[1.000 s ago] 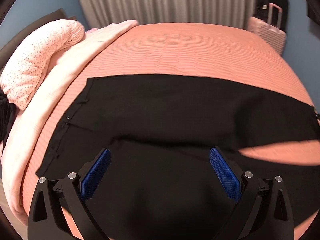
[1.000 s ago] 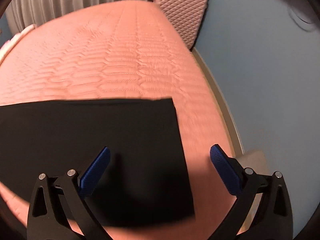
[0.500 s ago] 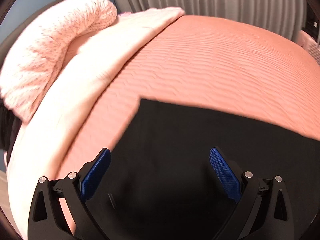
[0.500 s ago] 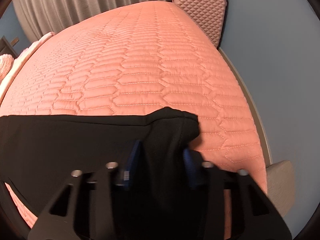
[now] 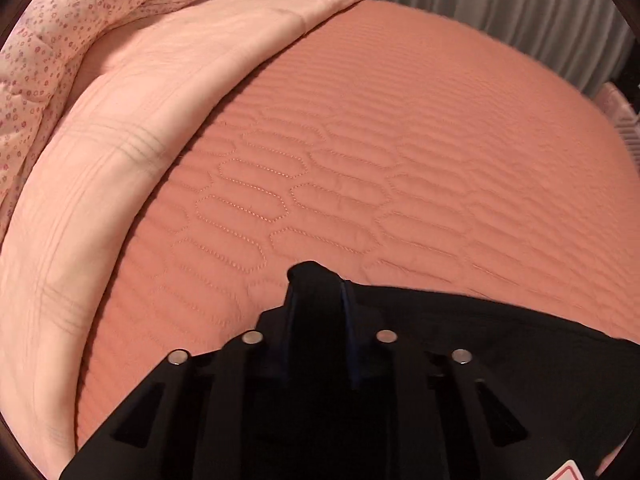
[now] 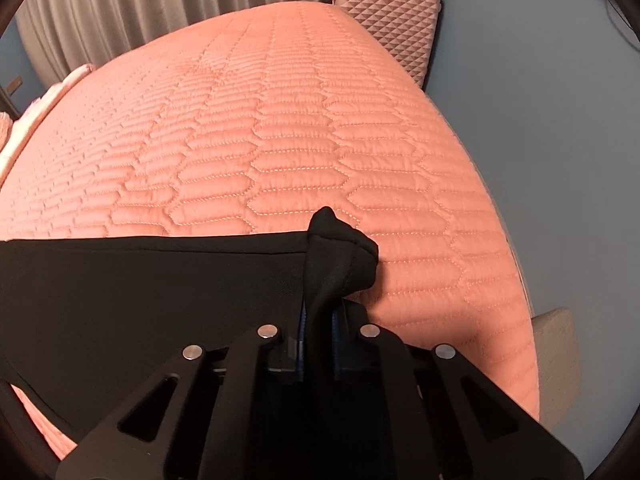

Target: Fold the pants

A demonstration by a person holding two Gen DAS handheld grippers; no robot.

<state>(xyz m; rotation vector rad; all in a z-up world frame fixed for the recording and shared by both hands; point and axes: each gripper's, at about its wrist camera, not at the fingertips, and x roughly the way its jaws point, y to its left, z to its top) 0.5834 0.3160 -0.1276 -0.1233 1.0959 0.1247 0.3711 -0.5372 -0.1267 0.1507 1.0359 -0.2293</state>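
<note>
Black pants (image 5: 480, 340) lie flat on the salmon quilted bed cover (image 5: 360, 160). In the left wrist view, my left gripper (image 5: 316, 308) is closing on a corner of the pants, and the cloth bunches up between the blue pads. In the right wrist view, the pants (image 6: 140, 288) stretch away to the left. My right gripper (image 6: 318, 332) is closing on their right corner, with a fold of black cloth standing up between its pads. Both grippers point steeply down at the bed. The lower part of the pants is hidden behind the gripper bodies.
A folded pale pink blanket (image 5: 120, 140) and a floral quilt (image 5: 60, 20) lie along the bed's left side. Grey curtains (image 6: 100, 8) hang behind the bed. A pink suitcase (image 6: 392, 12) stands at the far right corner by the blue wall (image 6: 540, 120).
Both grippers went from wide open to pinched on pants corners. The left one swept left along the pants to their end by the blanket. The right one stayed nearly in place.
</note>
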